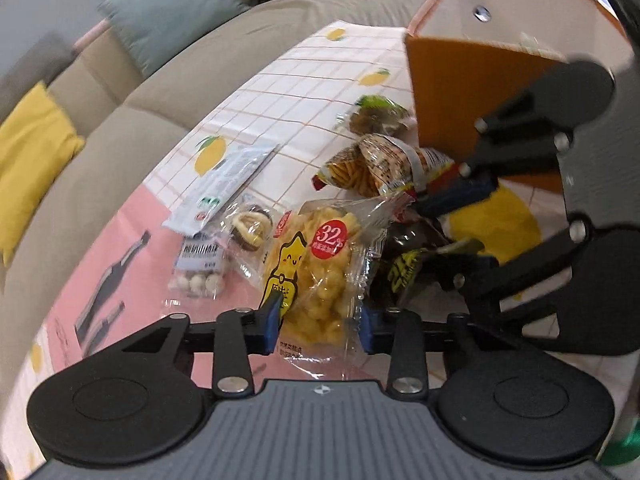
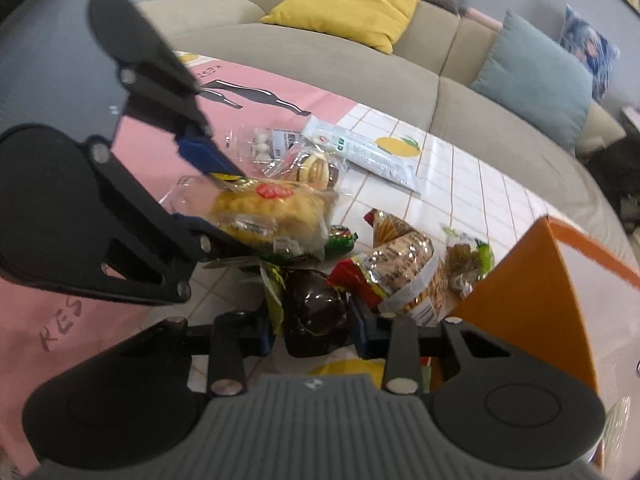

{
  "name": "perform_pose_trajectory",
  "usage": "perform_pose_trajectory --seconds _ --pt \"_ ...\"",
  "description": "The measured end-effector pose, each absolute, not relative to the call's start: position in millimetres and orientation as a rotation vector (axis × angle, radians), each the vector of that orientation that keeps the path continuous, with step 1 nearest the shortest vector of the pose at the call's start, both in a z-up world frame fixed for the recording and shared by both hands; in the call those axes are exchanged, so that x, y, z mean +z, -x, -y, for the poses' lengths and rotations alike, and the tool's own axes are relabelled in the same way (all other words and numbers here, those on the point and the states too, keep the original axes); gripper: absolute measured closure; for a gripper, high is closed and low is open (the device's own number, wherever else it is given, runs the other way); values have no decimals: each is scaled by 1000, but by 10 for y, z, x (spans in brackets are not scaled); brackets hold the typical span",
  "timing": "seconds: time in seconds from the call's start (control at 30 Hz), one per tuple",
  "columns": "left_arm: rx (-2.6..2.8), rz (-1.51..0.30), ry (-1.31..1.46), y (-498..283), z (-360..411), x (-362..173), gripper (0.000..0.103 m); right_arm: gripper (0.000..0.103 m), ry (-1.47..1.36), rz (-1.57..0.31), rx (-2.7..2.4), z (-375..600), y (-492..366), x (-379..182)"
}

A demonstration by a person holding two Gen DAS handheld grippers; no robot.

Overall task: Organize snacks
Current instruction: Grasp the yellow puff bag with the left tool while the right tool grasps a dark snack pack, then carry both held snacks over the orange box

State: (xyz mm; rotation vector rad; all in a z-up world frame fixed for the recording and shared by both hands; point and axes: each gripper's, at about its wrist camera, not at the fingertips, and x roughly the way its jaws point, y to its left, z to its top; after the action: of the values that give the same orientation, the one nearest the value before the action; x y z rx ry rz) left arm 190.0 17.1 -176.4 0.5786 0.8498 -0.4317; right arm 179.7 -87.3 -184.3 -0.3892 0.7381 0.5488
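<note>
A grey fabric sofa (image 2: 360,60) is being shown behind the pink-and-white checked tablecloth (image 1: 280,92), on which an upright orange cardboard box (image 1: 472,92) is standing beside scattered snacks. A clear packet of yellow puffed snacks (image 1: 316,276) is being pinched between the left gripper (image 1: 320,324) fingers, lying on the cloth. A dark glossy snack packet (image 2: 316,316) is being pinched by the right gripper (image 2: 314,334) near the box.

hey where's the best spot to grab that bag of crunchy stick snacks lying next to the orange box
Pinch the stick snack bag across its puffed middle from above. It lies on its side, its red end crowded by the dark packet and the orange box close behind.
</note>
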Motion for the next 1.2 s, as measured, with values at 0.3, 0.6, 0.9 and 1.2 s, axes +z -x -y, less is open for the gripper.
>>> perform_pose_trajectory --seconds 0.3,0.6,0.9,1.2 --pt "-300 -945 -230 -1800 -430 -1503 70 69 156 -874 529 1069 -1706 -1721" --pt "-211 -957 77 -1525 -669 -1182 73 70 -120 -914 510 1408 -1517 -1380" --pt "-258 -920 218 -1294 -556 -704 73 79 -244 -840 496 1829 -1242 -886" --pt "-427 -897 254 -1452 38 -251 73 79 -338 -770 414 2605 -1151 -403"
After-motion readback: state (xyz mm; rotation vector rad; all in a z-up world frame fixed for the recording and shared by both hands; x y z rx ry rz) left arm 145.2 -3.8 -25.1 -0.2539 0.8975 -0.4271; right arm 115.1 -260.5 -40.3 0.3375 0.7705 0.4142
